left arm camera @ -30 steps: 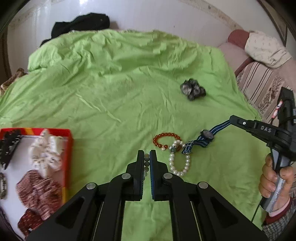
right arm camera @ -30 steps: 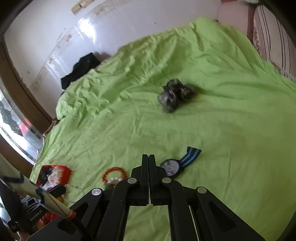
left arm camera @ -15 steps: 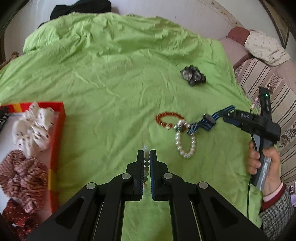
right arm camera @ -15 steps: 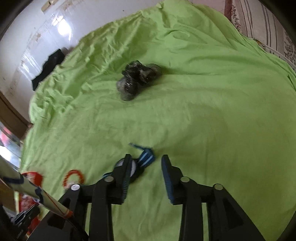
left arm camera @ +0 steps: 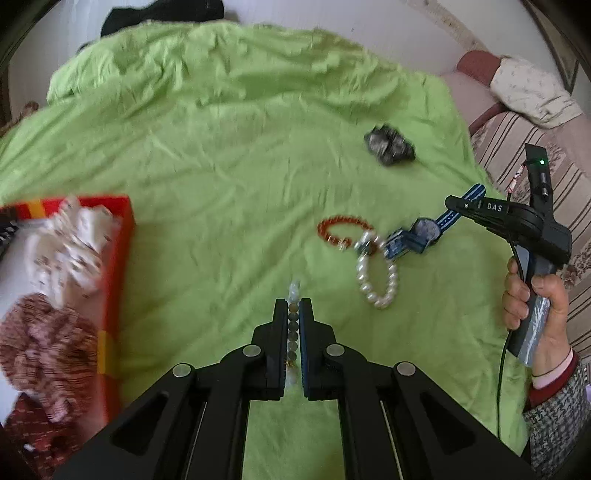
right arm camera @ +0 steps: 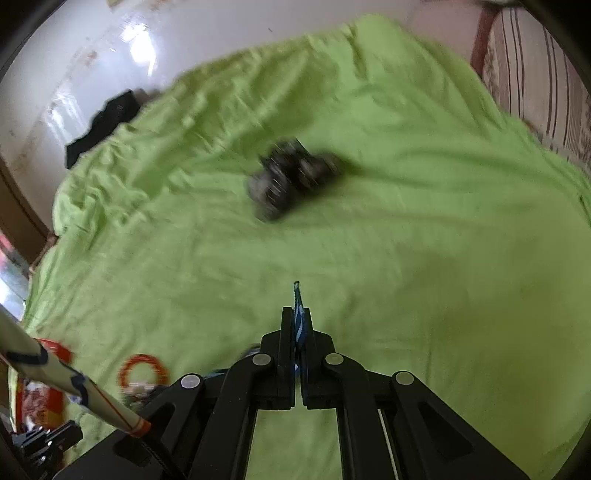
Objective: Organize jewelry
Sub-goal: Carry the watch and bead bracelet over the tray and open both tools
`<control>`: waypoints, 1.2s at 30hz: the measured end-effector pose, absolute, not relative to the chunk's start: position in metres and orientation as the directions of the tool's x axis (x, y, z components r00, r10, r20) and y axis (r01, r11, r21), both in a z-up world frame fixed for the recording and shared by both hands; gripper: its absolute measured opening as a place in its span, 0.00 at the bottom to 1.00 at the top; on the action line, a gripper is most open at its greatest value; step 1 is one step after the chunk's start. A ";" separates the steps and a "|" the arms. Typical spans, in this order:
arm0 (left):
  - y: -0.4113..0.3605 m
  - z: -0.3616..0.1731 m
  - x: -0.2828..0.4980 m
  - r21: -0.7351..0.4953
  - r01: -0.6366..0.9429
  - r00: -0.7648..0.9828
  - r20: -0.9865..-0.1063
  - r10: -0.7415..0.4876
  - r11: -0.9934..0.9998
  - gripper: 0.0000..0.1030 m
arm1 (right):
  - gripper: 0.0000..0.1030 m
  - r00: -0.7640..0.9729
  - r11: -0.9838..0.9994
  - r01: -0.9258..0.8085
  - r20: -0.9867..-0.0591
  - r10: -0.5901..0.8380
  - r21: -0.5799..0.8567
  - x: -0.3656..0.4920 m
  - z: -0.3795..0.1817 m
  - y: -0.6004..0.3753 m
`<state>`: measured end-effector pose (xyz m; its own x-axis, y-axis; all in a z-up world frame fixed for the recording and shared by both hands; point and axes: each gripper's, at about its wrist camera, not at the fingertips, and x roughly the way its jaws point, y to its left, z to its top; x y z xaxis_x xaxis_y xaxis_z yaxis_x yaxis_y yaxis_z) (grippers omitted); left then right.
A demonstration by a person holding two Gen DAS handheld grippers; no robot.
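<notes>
1. This was a home bedroom: a wrinkled green sheet [left arm camera: 229, 155] covered a bed against a white wall [left arm camera: 314, 22].
2. A striped sofa [left arm camera: 517, 147] stood alongside (a floral pillow [left arm camera: 528, 92] lay on it).
3. Dark clothing [left arm camera: 162, 11] lay at the bed's far edge.

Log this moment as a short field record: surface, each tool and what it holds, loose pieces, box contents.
surface: green sheet
left tool: shut on bead bracelet
right tool: shut on blue striped watch strap
loose pieces: red bead bracelet, pearl bracelet, dark scrunchie
red box: white scrunchie, reddish patterned scrunchie
</notes>
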<state>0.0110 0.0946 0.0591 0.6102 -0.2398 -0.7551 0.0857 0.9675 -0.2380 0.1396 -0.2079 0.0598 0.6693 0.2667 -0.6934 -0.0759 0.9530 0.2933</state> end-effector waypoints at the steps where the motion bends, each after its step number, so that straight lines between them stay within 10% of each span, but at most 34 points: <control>1: 0.096 0.066 0.008 -0.239 0.087 0.622 -0.745 -0.240 0.967 0.05 | 0.02 0.679 0.951 -0.088 -0.680 0.276 0.298 0.133 0.069 -0.205; 18: 0.199 0.167 -0.062 -0.245 -0.056 0.787 -0.607 -0.108 0.968 0.05 | 0.02 0.720 0.874 -0.377 -0.496 0.485 0.308 0.003 0.181 -0.102; 36: 0.349 0.113 -0.072 -0.325 -0.360 0.700 -0.714 0.023 0.874 0.05 | 0.02 0.595 0.756 -0.603 -0.487 0.639 0.255 -0.027 0.258 0.069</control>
<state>-0.0718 0.3492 0.1128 0.7000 0.0229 -0.7138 -0.3603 0.8743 -0.3253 -0.0268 0.0690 0.2576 0.5948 0.6394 -0.4872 -0.6034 0.7556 0.2549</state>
